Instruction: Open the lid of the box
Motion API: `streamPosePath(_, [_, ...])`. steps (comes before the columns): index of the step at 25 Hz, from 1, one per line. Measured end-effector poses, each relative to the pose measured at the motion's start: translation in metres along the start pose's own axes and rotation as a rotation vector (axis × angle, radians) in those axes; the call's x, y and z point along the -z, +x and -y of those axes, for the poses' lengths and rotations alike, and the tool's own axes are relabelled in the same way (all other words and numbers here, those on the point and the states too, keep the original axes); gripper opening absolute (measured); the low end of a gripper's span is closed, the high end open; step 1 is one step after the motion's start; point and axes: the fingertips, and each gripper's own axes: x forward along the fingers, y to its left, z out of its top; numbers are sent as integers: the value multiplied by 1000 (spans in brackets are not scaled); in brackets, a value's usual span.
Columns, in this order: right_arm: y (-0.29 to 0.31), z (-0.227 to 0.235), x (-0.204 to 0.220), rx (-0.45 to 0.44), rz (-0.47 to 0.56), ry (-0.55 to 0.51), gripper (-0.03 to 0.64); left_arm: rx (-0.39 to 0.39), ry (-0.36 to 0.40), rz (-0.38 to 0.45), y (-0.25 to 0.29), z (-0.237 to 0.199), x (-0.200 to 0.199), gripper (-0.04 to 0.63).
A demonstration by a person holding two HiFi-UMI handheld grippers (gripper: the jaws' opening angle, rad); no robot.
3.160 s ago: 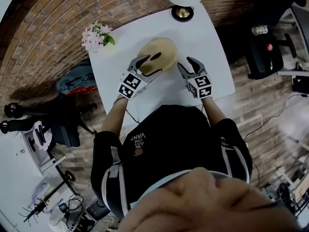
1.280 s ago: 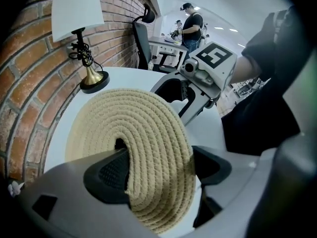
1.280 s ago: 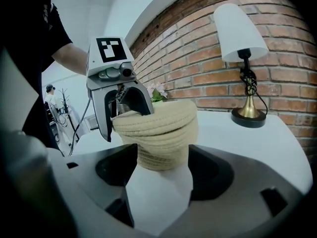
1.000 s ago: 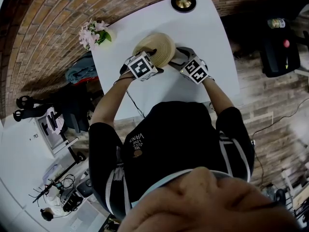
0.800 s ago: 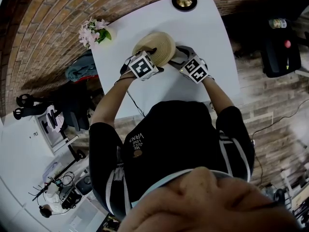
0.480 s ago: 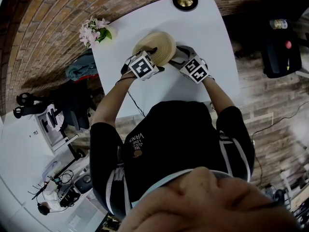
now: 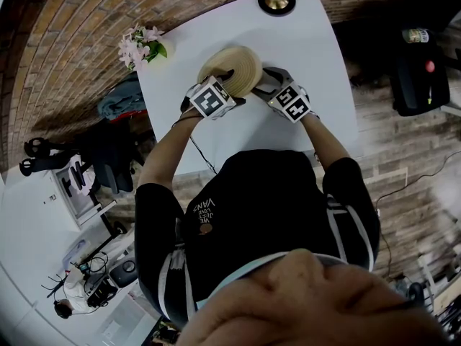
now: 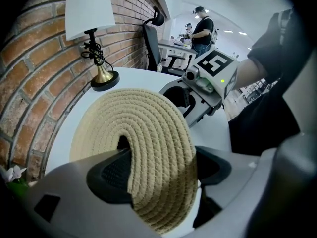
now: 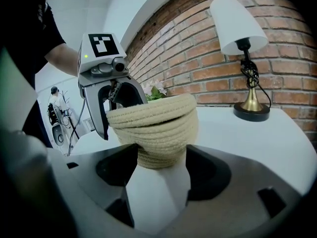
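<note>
The box, a round one of pale coiled rope, stands on the white table toward its far left part. Bare tabletop lies open to its right and on the person's side. The lamp stands beyond it at the far edge, and the pink flowers sit at the table's left corner.

The lid is a flat spiral of the same rope. It is tilted, and the right gripper view shows a dark gap between it and the body.

The left gripper has its jaws pinched on the lid's near rim. The right gripper has its jaws closed on the body's wall, which is squeezed inward between them. The two grippers face each other across the box.
</note>
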Motion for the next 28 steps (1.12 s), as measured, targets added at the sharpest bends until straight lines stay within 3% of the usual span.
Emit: streamPosePath(28, [4,0,1,16,-18,8,276,-8,-112,164,-26,-2,-7,373])
